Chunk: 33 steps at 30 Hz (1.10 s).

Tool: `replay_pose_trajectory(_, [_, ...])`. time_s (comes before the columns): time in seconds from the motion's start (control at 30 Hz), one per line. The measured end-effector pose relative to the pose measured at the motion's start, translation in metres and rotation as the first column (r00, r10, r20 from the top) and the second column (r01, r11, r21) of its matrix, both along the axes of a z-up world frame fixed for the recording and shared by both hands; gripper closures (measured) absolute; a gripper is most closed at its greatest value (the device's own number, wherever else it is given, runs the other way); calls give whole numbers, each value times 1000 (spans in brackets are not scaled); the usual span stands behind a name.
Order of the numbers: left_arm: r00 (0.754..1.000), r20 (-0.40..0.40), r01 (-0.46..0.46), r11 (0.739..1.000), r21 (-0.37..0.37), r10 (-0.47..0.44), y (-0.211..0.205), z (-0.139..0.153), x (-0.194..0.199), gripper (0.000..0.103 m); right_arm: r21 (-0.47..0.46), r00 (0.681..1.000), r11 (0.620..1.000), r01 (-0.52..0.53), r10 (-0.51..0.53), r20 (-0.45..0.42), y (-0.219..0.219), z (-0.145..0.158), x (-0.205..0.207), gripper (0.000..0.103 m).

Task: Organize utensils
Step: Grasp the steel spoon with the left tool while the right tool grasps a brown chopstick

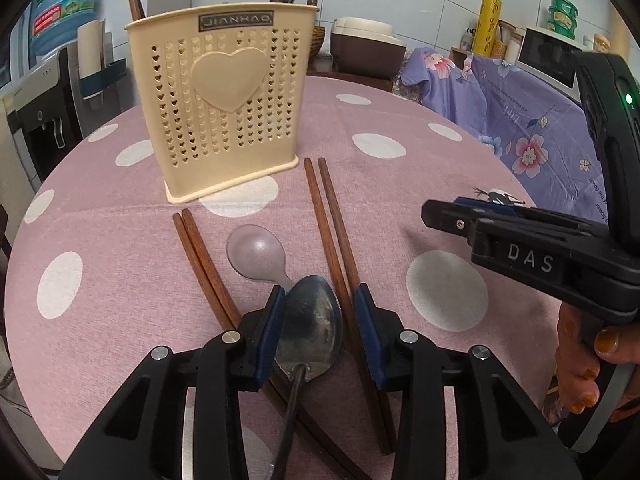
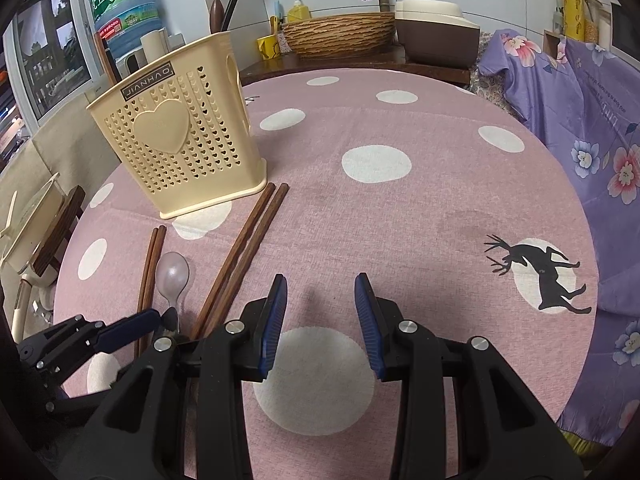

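Note:
A cream perforated utensil holder (image 1: 224,100) with a heart stands on the pink dotted tablecloth (image 1: 400,200); it also shows in the right wrist view (image 2: 176,140). Two pairs of brown chopsticks (image 1: 332,240) (image 1: 204,268), a translucent plastic spoon (image 1: 256,254) and a metal spoon (image 1: 312,328) lie in front of it. My left gripper (image 1: 320,300) is open, its jaws on either side of the metal spoon's bowl. My right gripper (image 2: 320,292) is open and empty over bare cloth, to the right of the chopsticks (image 2: 240,256).
Some utensils stand in the holder. Behind the table are a wooden basin with a tap (image 2: 340,34), a brown rice cooker (image 2: 436,36), a water bottle (image 2: 124,8) and a purple floral cloth (image 2: 580,120). A deer print (image 2: 544,276) marks the cloth at right.

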<state>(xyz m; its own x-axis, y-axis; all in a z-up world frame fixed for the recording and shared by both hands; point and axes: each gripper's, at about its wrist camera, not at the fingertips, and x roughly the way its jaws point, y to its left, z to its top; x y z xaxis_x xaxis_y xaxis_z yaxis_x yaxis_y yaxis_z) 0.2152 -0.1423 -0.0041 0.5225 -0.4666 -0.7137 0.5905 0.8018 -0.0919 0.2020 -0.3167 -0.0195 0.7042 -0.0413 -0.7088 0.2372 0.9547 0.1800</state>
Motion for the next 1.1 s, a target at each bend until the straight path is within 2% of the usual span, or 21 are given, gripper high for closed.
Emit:
replay_pose_trajectory(0.27, [1000, -11, 19, 1000, 24, -19, -2, -5, 1, 66, 7, 1000, 1000, -6, 6, -8, 1, -2, 0, 67])
replay_pose_trajectory(0.63, [1000, -18, 3, 1000, 2, -3, 0, -4, 3, 68, 15, 1000, 1000, -22, 22, -17, 3, -3, 3, 67])
replay_pose_trajectory(0.87, [999, -9, -39, 998, -50, 39, 10, 8, 7, 69, 64, 998, 997, -53, 56, -41, 6, -2, 19, 67])
replay_pose_trajectory(1.03, [994, -4, -108, 984, -139, 109, 29, 27, 17, 69, 95, 994, 992, -81, 87, -60, 16, -1, 41, 67])
replay_pose_trajectory(1.1, [991, 8, -133, 978, -162, 136, 35, 34, 20, 70, 106, 993, 991, -80, 89, -76, 20, -2, 51, 72])
